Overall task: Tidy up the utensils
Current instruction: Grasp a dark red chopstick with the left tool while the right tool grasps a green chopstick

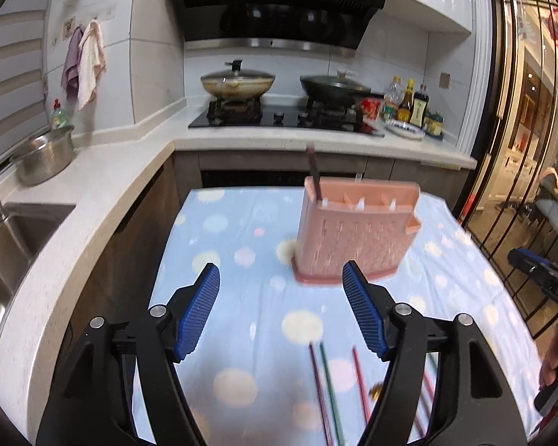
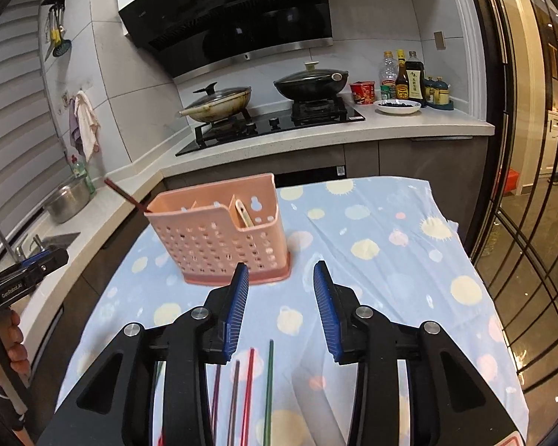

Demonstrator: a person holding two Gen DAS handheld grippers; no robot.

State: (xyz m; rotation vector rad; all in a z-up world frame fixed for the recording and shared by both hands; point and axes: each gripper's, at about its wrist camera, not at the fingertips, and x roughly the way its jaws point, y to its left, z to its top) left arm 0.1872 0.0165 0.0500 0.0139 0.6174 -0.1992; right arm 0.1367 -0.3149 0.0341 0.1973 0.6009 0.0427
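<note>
A pink perforated utensil holder (image 1: pixel 353 234) stands upright on the blue dotted tablecloth (image 1: pixel 241 297); it also shows in the right wrist view (image 2: pixel 219 238). One dark red chopstick (image 1: pixel 313 171) leans in its left compartment, seen too from the right wrist (image 2: pixel 124 195). Several coloured chopsticks (image 1: pixel 325 390) lie loose on the cloth near me, below the right gripper as well (image 2: pixel 249 390). My left gripper (image 1: pixel 281 312) is open and empty, above the cloth in front of the holder. My right gripper (image 2: pixel 281 308) is open and empty, just right of the holder.
Behind the table is a counter with a gas hob, a lidded pan (image 2: pixel 219 102) and a wok (image 2: pixel 308 83). Sauce bottles (image 2: pixel 405 78) and a plate (image 2: pixel 398 106) stand at the right. A steel colander (image 1: pixel 42 160) and a sink (image 1: pixel 15 230) are at the left. A glass door (image 2: pixel 532 186) is at the right.
</note>
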